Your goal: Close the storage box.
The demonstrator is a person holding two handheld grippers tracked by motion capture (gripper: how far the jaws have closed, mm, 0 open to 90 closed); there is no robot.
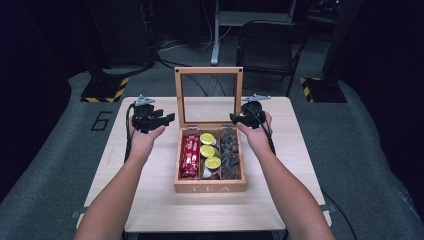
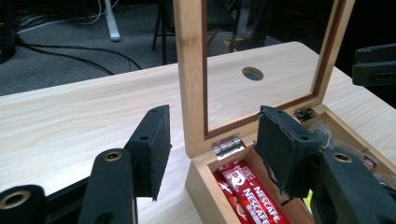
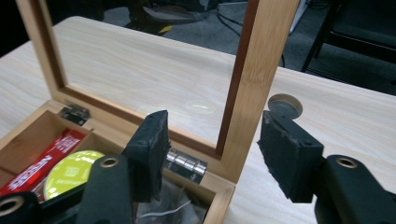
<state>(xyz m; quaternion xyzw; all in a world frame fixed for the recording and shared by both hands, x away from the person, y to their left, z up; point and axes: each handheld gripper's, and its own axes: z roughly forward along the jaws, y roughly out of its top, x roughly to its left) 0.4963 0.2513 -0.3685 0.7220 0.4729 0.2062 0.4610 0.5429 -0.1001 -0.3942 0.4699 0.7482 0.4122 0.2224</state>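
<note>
We hold the left gripper (image 1: pixel 169 119) at one upright side of the glass-paned wooden lid (image 1: pixel 208 71) of the light wooden tea box (image 1: pixel 210 187), and the right gripper (image 1: pixel 233 118) at the other side. Looking along the left gripper (image 2: pixel 212 149), we see its jaws spread, with the lid's near frame post (image 2: pixel 192 74) standing between the two pads but touching neither; a small silver hinge (image 2: pixel 228 145) sits between the pads too, and the red Nescafe sachets (image 2: pixel 252 196) lie in the box compartment just beside the farther jaw. Looking along the right gripper (image 3: pixel 212 151), we see its jaws spread as well, with the lid's other frame post (image 3: pixel 261 60) rising between them, clear of both pads; a silver hinge (image 3: pixel 187 163) lies just beside the nearer pad. Yellow-topped round capsules (image 3: pixel 70 173) and the red sachets lie in the box beyond that same pad. The lid stands upright and open on the pale wooden table (image 1: pixel 140 195), and both grippers stay apart from it.
</note>
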